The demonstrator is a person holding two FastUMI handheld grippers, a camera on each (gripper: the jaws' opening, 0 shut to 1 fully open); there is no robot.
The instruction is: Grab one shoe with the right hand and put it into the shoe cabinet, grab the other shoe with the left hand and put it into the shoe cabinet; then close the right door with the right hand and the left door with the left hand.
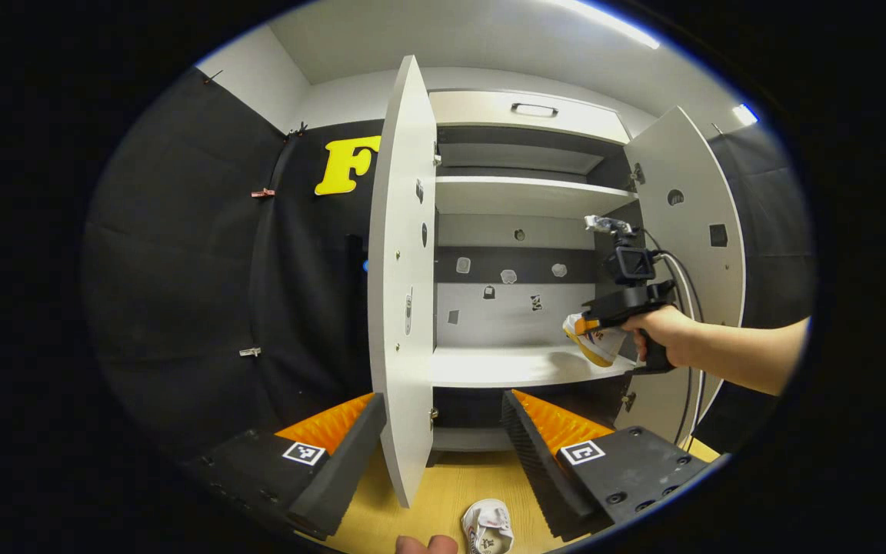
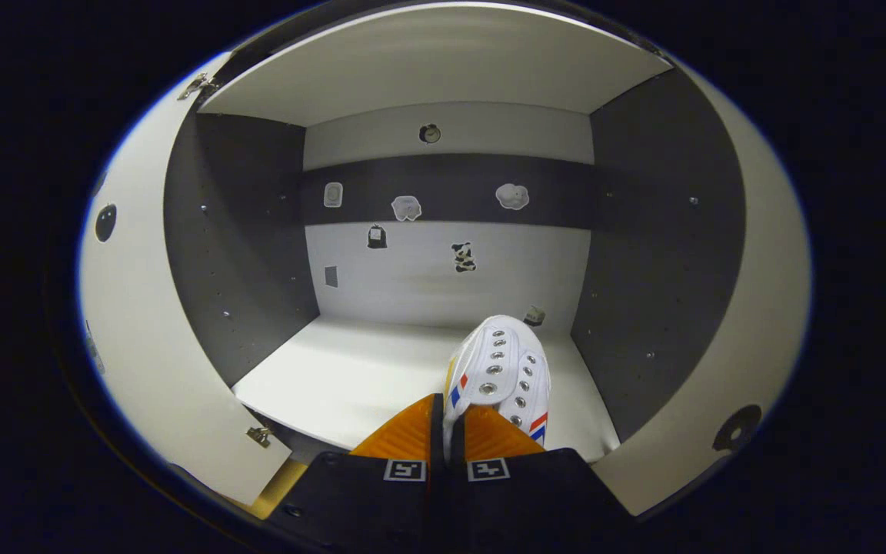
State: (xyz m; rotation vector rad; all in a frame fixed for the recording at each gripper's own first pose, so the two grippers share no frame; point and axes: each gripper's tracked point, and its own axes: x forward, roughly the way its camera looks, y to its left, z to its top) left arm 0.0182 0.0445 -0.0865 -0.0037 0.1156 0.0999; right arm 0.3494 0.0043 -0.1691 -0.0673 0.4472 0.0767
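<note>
Shoe cabinet (image 1: pixel 524 196) with both doors swung open, standing on a wooden floor (image 1: pixel 443 492). My right tongs (image 2: pixel 448 431) pinch 1 white shoe (image 2: pixel 501 373) by its edge, just above the cabinet's lower shelf (image 2: pixel 351 377). My left tongs (image 1: pixel 443 438) gape wide before the cabinet; shoe 2 (image 1: pixel 487 526) lies on the floor below them.
</note>
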